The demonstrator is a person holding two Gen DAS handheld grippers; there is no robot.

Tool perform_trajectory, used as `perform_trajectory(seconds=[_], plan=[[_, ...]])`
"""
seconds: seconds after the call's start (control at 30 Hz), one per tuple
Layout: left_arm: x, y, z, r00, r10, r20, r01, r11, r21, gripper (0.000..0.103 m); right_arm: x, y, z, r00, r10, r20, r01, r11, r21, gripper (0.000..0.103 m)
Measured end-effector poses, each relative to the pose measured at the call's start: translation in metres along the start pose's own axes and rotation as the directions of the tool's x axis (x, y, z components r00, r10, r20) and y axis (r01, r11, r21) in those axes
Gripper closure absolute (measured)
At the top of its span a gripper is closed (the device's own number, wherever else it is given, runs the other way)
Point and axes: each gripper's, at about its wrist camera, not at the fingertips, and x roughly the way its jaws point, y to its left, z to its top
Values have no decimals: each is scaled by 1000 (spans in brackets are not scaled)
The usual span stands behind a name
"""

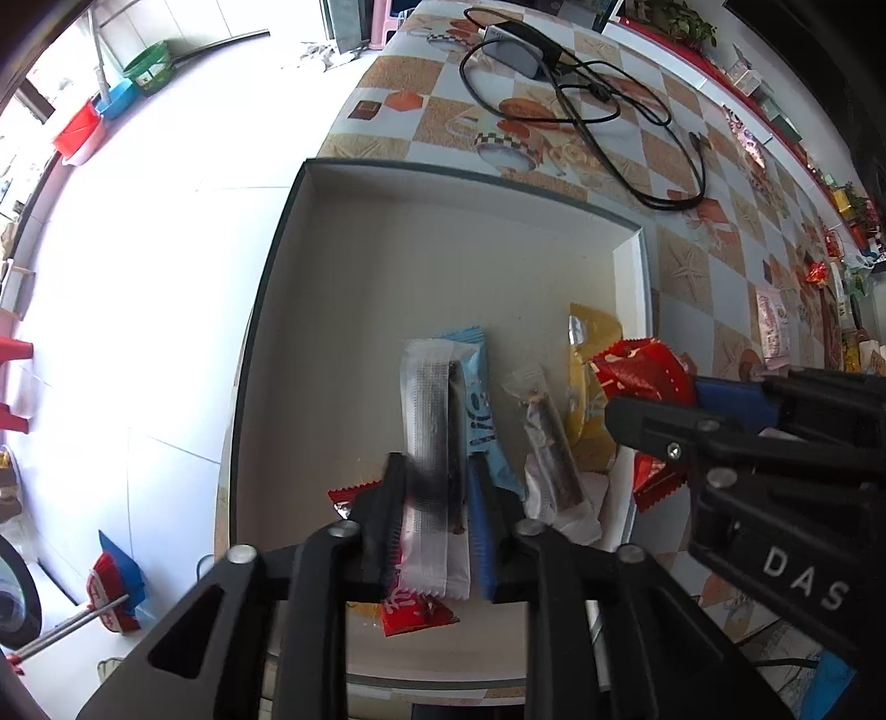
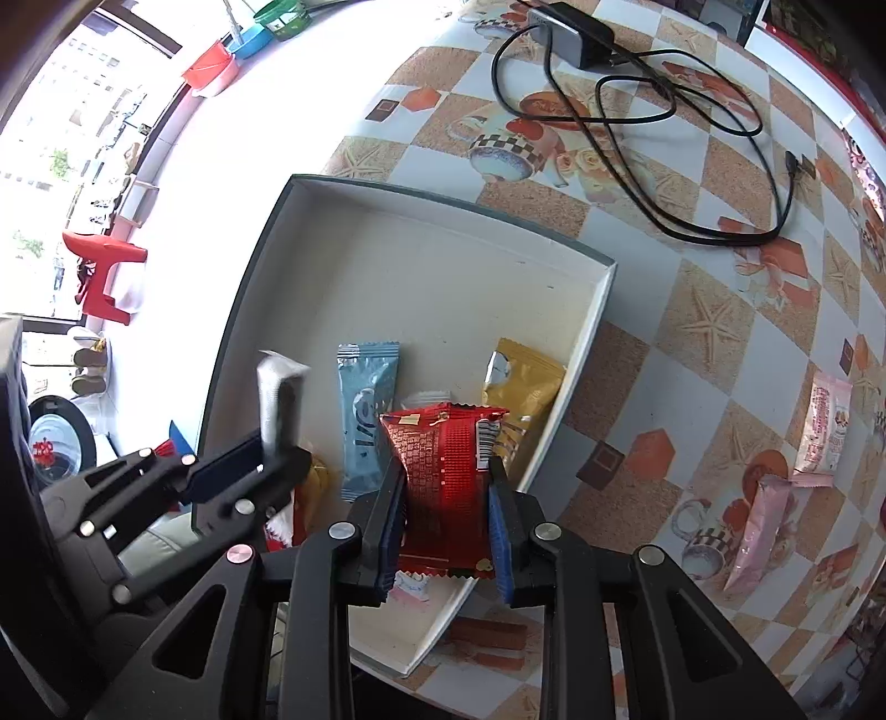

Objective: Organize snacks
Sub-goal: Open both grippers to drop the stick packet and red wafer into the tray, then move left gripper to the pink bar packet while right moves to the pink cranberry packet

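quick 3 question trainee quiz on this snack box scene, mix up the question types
1. True or false: the right gripper holds a red packet.
2. Which lies outside the box? A) blue packet B) pink packets C) yellow packet
3. Fill in: on the table beyond the box lies a black ____ with its cable.

Key
1. True; its fingers clamp it over the box.
2. B; the pink packets are on the tablecloth; blue packet and yellow packet are inside.
3. charger.

Wrapped snacks [image 2: 443, 459] inside white box [image 2: 421, 232]
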Motion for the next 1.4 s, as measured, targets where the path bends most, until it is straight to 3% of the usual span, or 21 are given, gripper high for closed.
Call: perform_trajectory(seconds=[0.1,0.13,0.17,0.2,0.23,0.3,0.4,0.47,0.8,1.13,1.4], plan=[[1,0,-4,1000,20,0,-20,1000,-3,31,4,2,1,1000,-3,-17,3,1000,3,75],[-1,0,-5,999,31,9,-31,1000,-2,25,6,1,2,1000,-2,-21,2,1000,6,75],[-3,0,-5,999,40,18,-40,999,0,25,6,1,2,1000,-2,-22,3,1000,8,74],[-4,0,-5,999,42,18,-43,999,4,24,8,1,2,1000,-5,-22,6,1000,9,65],[-4,-1,-5,999,44,14,-44,999,6,24,8,0,1,1000,-10,-19,10,1000,12,38],[-3,-2,-4,999,46,5,-46,999,7,24,4,-2,-1,1000,-12,-4,12,1000,22,12],[-4,-6,-3,999,50,0,-50,999,13,24,2,-10,-4,999,-35,-7,35,999,41,11],[-5,-11,-2,999,53,-3,-53,998,25,24,2,-20,-7,999,-52,-14,53,997,60,0],[-9,-51,1,999,52,-4,-51,993,103,24,-3,-99,-40,994,-100,-49,108,972,210,0],[-6,-104,3,999,48,-20,-43,978,205,24,2,-182,-83,988,-121,-99,149,919,364,0],[-3,-119,-1,998,55,-42,-43,971,234,24,10,-240,-112,987,-102,-127,152,857,492,0]])
